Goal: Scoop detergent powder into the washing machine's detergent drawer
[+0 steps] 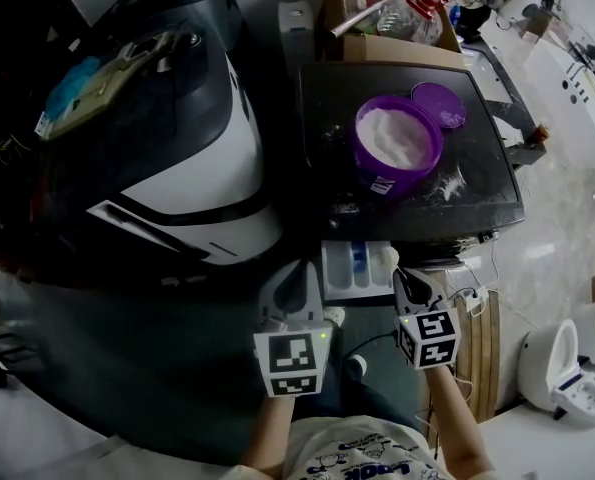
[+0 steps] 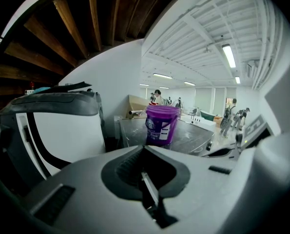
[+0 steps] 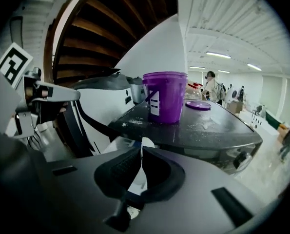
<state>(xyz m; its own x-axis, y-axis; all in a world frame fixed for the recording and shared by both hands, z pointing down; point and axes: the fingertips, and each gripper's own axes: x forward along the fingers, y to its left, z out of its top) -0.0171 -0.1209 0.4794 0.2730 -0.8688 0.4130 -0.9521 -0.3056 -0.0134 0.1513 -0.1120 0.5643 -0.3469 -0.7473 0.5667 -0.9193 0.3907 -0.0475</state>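
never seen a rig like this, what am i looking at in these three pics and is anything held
No robot: a person holds a two-jaw gripper in each hand. The head view looks down from their head; the other two look along the left gripper and right gripper. On the dark washing machine top stands an open purple tub of white powder, its lid beside it. The detergent drawer is pulled out below. The left jaws are shut, empty. The right jaws are nearly together; something white shows between them, held or behind, I cannot tell.
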